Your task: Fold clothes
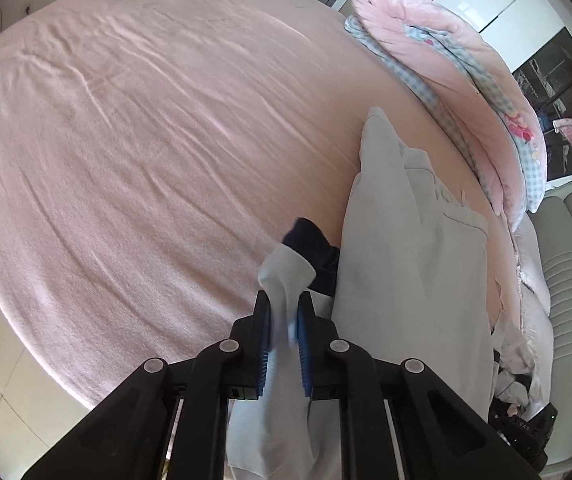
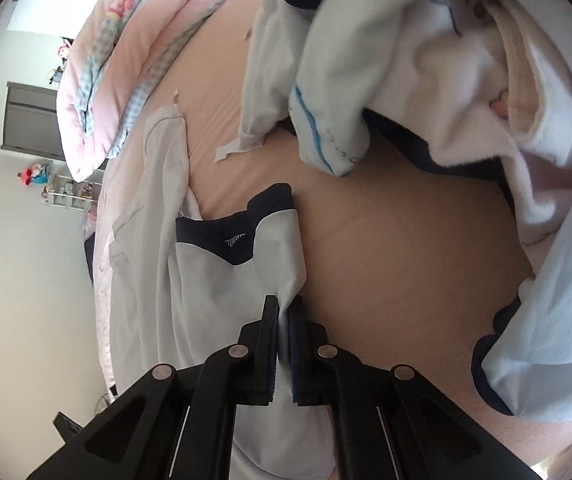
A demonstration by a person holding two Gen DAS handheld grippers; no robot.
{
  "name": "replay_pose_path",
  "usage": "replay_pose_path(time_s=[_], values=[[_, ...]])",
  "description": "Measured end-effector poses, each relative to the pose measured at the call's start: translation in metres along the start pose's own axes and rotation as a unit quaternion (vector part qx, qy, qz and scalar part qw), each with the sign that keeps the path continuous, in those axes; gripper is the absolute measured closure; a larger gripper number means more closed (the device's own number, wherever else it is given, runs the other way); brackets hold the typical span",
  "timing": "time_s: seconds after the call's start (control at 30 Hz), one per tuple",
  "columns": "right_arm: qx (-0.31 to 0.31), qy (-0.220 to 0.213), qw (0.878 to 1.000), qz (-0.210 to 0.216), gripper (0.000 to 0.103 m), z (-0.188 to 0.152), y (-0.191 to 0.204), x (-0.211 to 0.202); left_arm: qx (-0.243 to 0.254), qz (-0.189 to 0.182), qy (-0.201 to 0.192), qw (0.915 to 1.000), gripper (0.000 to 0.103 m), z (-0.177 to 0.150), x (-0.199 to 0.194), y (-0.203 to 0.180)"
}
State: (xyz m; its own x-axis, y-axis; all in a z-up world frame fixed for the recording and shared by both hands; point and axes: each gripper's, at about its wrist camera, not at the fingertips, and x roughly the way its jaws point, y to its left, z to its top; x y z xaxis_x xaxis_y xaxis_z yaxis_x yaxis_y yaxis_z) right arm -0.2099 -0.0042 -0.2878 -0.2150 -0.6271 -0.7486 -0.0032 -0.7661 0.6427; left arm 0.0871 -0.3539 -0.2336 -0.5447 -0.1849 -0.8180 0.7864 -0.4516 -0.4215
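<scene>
Both grippers clamped on same pale shirt (image 2: 222,280): left gripper (image 1: 285,312) pinches bunched fabric, right gripper (image 2: 284,312) pinches edge below navy collar (image 2: 230,236). I hold shirt lifted over bed (image 1: 126,140), hanging beside grey garment (image 1: 406,240). No finished fold visible on shirt. Pile (image 2: 466,80) of loose clothes on bed awaits folding.

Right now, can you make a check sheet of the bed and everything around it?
Surface: pink bed, wrinkled sheet.
Job's things: pale shirt with navy collar, held at two spots.
Clutter: clothes pile on the bed; folded quilt along the edge; grey garment beside the shirt.
Grippers: left gripper shut on shirt; right gripper shut on shirt.
Cables: nothing seen.
Surroundings: sofa, wardrobe.
</scene>
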Motion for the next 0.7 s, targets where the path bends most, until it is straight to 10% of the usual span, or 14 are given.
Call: replay_pose_path(time_s=[0.23,0.53,0.6,0.7], values=[[-0.002,-0.048,0.999,-0.003,0.101,-0.009,0.004,-0.019,0.004,0.012,-0.011,0.9999,0.093,0.006,-0.005,0.002],[0.030,-0.015,0.999,0.026,0.099,-0.015,-0.009,-0.019,-0.114,-0.061,0.061,0.9897,0.089,-0.001,0.012,0.041],[0.029,-0.010,0.999,0.024,0.093,-0.015,-0.007,-0.015,-0.115,-0.058,0.067,0.9893,0.061,-0.005,0.010,0.044],[0.037,0.005,0.998,0.045,0.051,-0.018,-0.013,-0.015,-0.113,-0.069,0.062,0.9892,0.029,-0.008,0.008,0.043]])
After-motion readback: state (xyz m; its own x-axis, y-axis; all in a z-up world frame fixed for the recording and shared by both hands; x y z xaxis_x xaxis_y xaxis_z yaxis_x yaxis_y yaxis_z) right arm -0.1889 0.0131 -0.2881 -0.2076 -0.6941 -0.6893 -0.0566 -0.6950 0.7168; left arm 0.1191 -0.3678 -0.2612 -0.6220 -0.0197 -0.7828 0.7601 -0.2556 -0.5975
